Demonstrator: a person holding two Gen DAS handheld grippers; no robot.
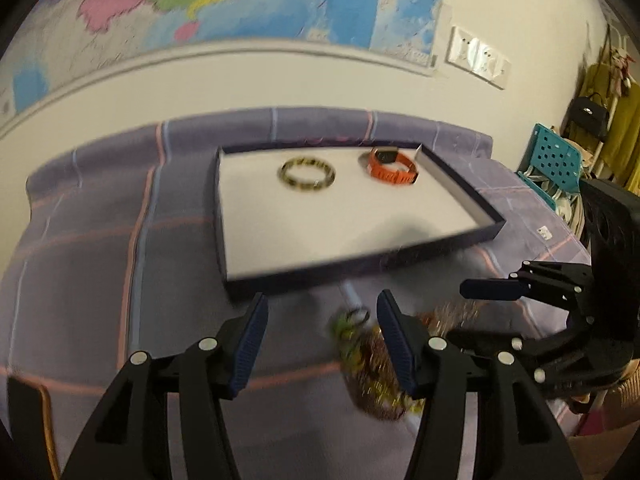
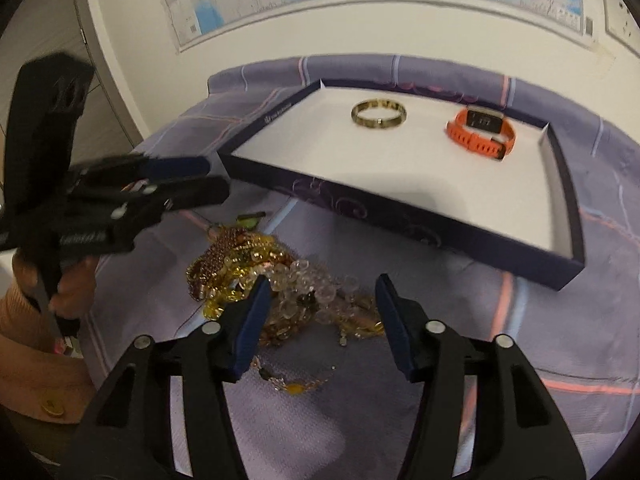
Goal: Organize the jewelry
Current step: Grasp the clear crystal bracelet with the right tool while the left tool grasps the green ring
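Purple plaid-cloth tabletop (image 2: 520,400), wall map behind. Shallow navy white-lined tray (image 2: 400,216) holds gold bangle (image 2: 379,113) at 12 o'clock, orange-strapped watch (image 2: 481,131) at 1. Tangled pile of gold and clear bead jewelry (image 2: 280,280) sits just ahead of my right gripper (image 2: 322,300), jaws wide, empty. Left gripper (image 1: 322,316) also wide, empty. Risk as I see it: a pinch snags several strands and drags the whole clump.

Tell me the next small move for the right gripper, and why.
Probably lower the open right gripper onto the tangled pile of gold and clear bead jewelry directly beneath it and close on one strand; the white-lined navy tray so far holds only a gold bangle and an orange watch.
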